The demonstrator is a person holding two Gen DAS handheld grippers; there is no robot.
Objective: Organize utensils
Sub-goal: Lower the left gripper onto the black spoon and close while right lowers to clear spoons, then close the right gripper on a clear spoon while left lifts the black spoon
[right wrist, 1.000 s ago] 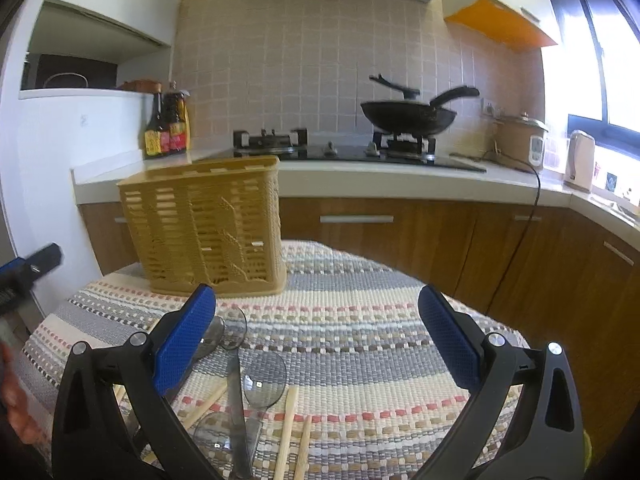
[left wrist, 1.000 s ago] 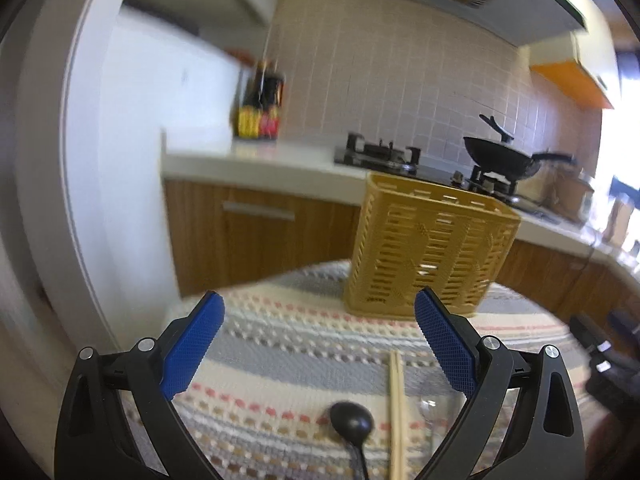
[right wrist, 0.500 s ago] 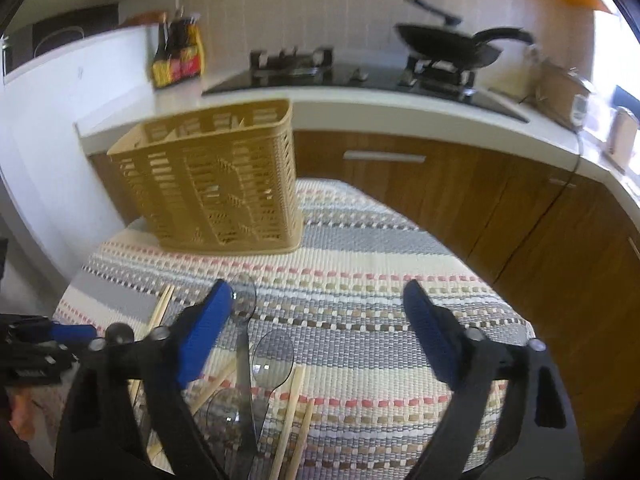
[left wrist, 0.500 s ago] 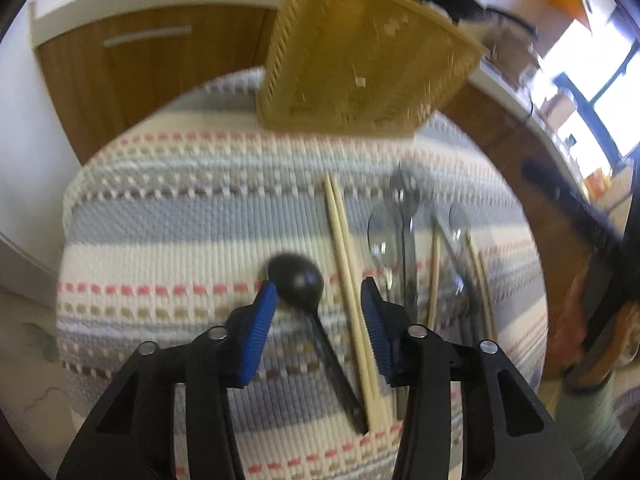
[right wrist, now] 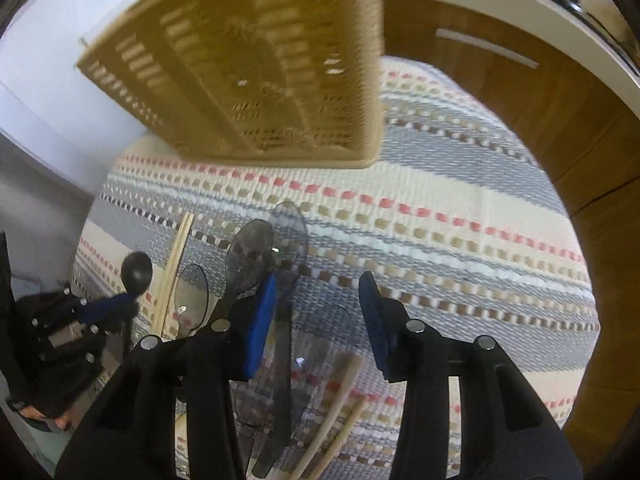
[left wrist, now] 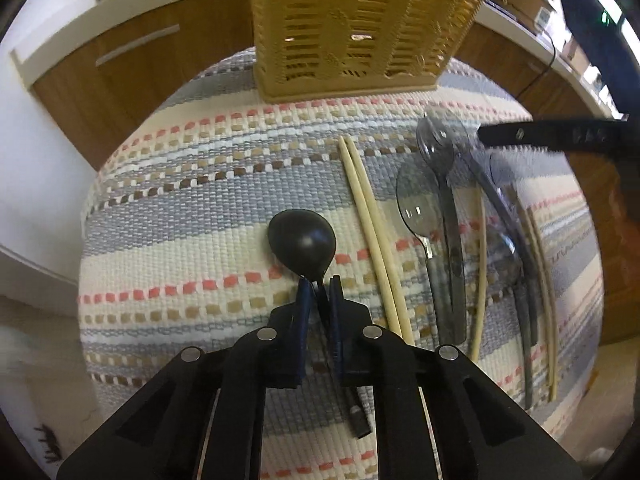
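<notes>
A black spoon (left wrist: 302, 240) lies on the striped cloth (left wrist: 192, 216). My left gripper (left wrist: 319, 286) is shut on its neck just behind the bowl. A pair of chopsticks (left wrist: 370, 220) lies to its right, then several clear grey spoons (left wrist: 420, 204) and more chopsticks (left wrist: 482, 264). The yellow slotted basket (left wrist: 360, 20) stands at the far side. My right gripper (right wrist: 318, 292) is open, low over the clear spoons (right wrist: 288, 236), one (right wrist: 320, 344) lying between its fingers. The black spoon (right wrist: 137, 270) and left gripper show at the right view's left.
The cloth covers a small round table (right wrist: 460, 216). Wooden kitchen cabinets (left wrist: 120, 64) and a white counter (right wrist: 500, 4) stand behind it. My right gripper's finger (left wrist: 552, 136) reaches in from the right of the left wrist view. White wall and floor lie left.
My left gripper has closed from wide open and come down onto the black spoon's neck. My right gripper has dropped low over the clear spoons and narrowed somewhat.
</notes>
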